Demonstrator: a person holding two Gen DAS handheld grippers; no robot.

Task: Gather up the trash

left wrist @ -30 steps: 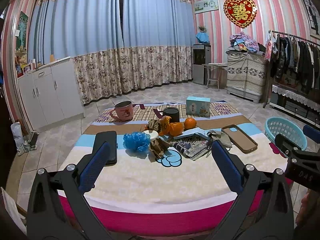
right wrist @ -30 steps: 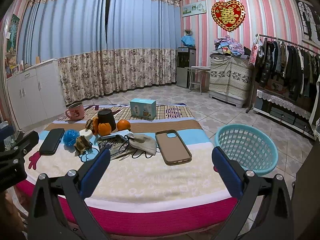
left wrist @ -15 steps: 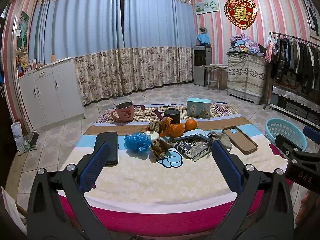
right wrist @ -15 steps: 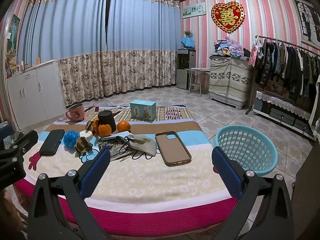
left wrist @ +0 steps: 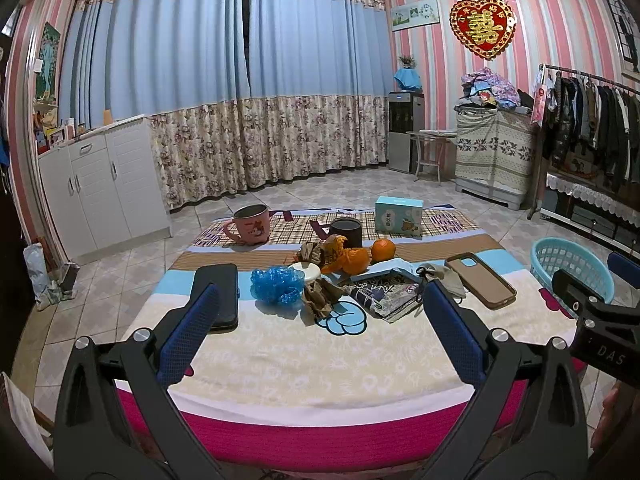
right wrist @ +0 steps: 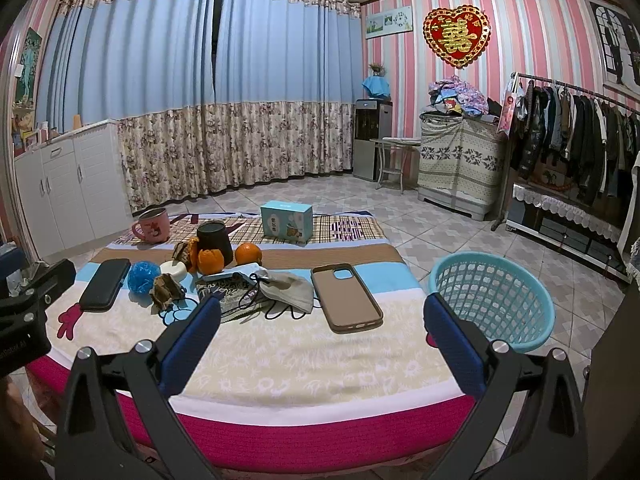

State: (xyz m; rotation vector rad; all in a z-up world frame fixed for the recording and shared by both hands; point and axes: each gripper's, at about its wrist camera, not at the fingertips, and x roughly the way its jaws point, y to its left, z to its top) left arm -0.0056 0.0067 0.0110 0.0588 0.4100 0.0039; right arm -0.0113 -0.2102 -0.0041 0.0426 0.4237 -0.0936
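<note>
Left gripper (left wrist: 320, 336) and right gripper (right wrist: 320, 340), both spread wide and empty, hover before the table (right wrist: 304, 364) beside the blue basket (right wrist: 496, 300).

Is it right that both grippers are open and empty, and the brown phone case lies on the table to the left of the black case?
Not quite. Both the left gripper and the right gripper are open and empty, but the brown phone case lies on the table to the right of the black case, near the blue basket. The right wrist view shows it.
</note>
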